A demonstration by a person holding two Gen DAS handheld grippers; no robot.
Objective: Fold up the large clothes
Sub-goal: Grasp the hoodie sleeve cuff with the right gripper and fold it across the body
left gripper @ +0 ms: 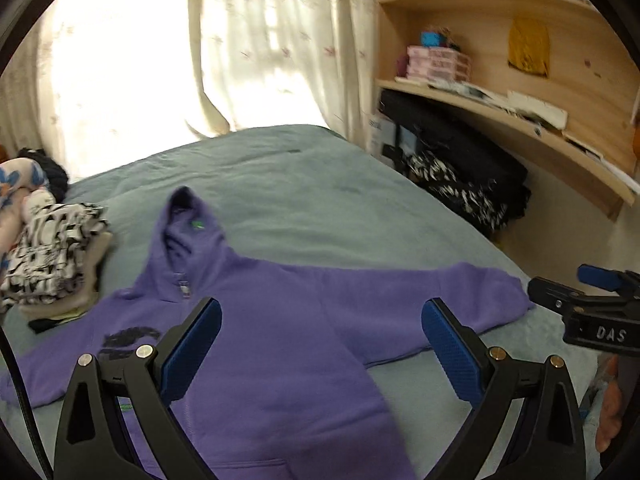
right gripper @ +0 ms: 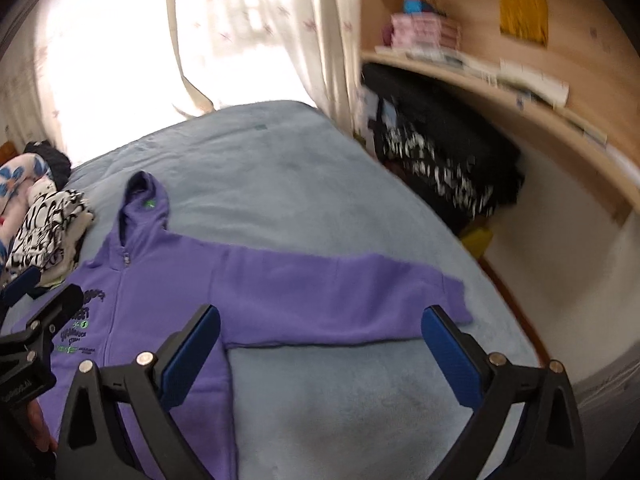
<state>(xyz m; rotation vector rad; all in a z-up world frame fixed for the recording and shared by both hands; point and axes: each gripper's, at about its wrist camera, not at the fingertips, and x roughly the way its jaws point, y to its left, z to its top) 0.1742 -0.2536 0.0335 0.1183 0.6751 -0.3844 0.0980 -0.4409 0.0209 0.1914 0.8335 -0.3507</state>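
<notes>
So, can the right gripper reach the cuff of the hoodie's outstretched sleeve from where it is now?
Probably yes. The right gripper is open and empty above the sleeve of the purple hoodie, and the cuff lies flat on the bed with nothing over it.

Grey-blue bed (left gripper: 304, 184), purple hoodie (left gripper: 260, 320) spread flat on it, folded clothes stack (left gripper: 52, 256) beside it
</notes>
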